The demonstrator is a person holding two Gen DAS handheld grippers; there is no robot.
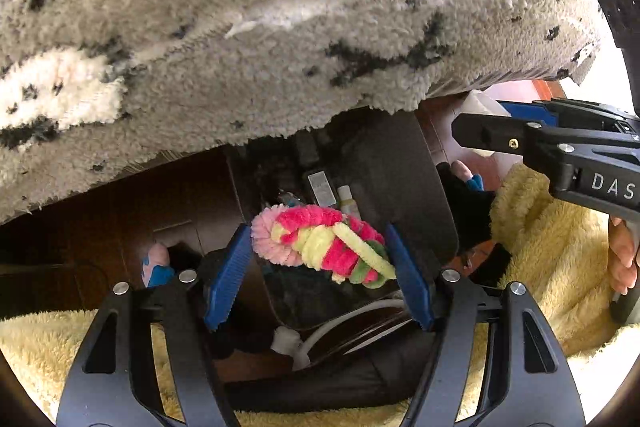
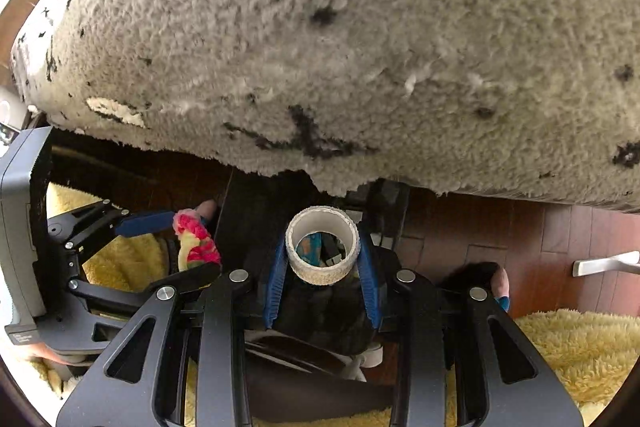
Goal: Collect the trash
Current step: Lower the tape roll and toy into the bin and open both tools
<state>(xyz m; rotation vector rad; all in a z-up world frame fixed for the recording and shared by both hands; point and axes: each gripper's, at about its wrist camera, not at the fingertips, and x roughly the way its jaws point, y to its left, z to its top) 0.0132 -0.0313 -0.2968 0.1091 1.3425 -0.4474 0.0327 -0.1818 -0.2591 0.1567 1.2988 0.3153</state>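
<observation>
Fuzzy pink/yellow/green scrunchie point(image 1: 324, 247) clamped betw. left gripper point(image 1: 320, 263) pads; right gripper point(image 2: 323, 267) grips white tape-roll core point(image 2: 322, 245) betw. pads; both above dark bin point(image 1: 380, 167), near grey rug point(image 1: 280, 27) edge

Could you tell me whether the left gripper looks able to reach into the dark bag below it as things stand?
Probably yes: the left gripper hangs above the dark bag, nothing between, though its jaws are shut on a fuzzy pink, yellow and green twisted ring.
</observation>
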